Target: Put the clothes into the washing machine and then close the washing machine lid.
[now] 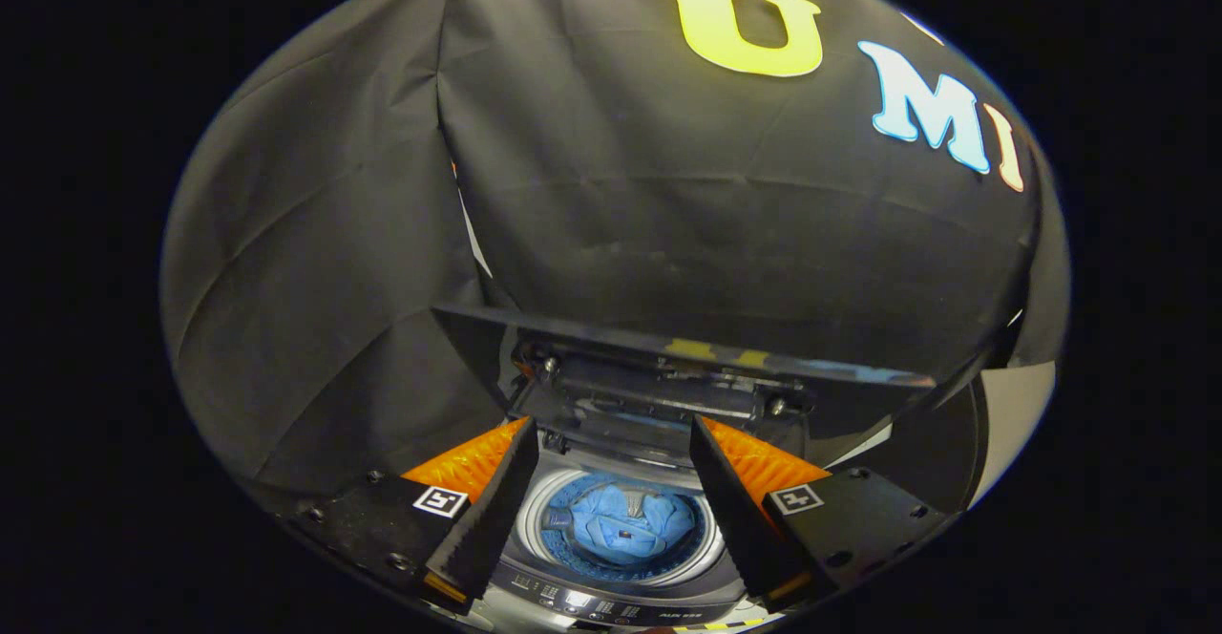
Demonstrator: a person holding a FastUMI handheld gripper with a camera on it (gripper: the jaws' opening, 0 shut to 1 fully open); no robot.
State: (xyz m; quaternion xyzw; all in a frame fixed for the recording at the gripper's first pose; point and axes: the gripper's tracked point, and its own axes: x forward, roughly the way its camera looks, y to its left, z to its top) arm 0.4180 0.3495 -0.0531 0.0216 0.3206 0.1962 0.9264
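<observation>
The gripper (611, 438) is hovering above a small grey top-loading washing machine (621, 596), angled downward, its fingers spread apart and grasping nothing. Between them, crumpled blue clothes (621, 529) are lying inside the drum, beneath the raised dark glossy lid (668, 367).

drum mouth (625, 558): open under spread jaws | raised lid (668, 367): blocks beyond | blue clothes (621, 527): fill drum bottom

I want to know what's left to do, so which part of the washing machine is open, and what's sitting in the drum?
The lid is open, raised behind the drum. Blue clothes lie in the drum, seen between the gripper and its spread, empty fingers.
</observation>
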